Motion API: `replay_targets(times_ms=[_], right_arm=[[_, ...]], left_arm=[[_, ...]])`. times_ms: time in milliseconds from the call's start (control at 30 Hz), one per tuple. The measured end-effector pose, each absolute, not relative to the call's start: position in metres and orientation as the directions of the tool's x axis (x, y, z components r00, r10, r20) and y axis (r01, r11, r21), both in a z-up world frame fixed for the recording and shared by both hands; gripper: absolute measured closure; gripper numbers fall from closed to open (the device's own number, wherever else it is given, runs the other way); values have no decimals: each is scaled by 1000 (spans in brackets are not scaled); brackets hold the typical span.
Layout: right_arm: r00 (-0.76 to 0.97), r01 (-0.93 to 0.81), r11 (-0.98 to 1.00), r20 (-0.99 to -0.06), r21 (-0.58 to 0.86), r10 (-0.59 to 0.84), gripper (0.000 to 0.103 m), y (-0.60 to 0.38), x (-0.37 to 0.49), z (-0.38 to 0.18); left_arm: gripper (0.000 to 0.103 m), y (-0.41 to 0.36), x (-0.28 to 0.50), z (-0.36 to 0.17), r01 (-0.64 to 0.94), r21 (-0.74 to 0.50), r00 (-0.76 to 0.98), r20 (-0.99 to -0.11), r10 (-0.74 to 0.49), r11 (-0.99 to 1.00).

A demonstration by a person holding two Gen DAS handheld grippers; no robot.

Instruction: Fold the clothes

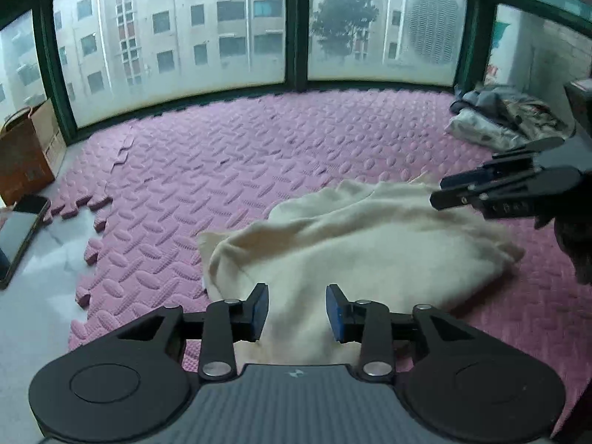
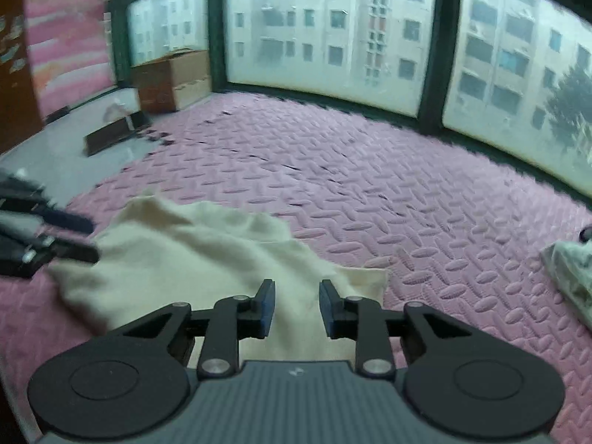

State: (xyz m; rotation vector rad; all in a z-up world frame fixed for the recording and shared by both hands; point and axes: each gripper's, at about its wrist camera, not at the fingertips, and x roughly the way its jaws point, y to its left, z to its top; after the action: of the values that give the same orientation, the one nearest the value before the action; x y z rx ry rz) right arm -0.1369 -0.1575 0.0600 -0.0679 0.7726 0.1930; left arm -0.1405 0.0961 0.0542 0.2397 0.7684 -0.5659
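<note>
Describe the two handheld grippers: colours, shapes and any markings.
Both match. The left gripper and right gripper have black linkage arms with silver pivot pins, two round black discs at the base, and a grey ribbed body bearing a small pale logo. The fingers carry blue pads. No cables show.

The right gripper (image 2: 297, 305) hangs over a cream garment (image 2: 192, 255) on the pink foam mat (image 2: 388, 192) — jaws apart, nothing pinched. The left gripper (image 2: 87, 240) reaches in at the cloth's left edge — blurred.
</note>
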Motion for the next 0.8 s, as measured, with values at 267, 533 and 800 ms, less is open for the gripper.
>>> replay_targets(times_ms=[267,533,800], right_arm=[[697,-145,985,-698,91,167,68,-178,-135,57],[667,-26,979,-726,203,168,58,-210,-149,42],[670,30,952,-713,305,208,57,-219,-151,32]], left_arm=[[57,114,-130,48,513,-41,569,-732,-375,857],[40,128,-117,40,410,-76,568,-759,-320,909],[36,125,-110,33,383,-137,530,-777,-339,913]])
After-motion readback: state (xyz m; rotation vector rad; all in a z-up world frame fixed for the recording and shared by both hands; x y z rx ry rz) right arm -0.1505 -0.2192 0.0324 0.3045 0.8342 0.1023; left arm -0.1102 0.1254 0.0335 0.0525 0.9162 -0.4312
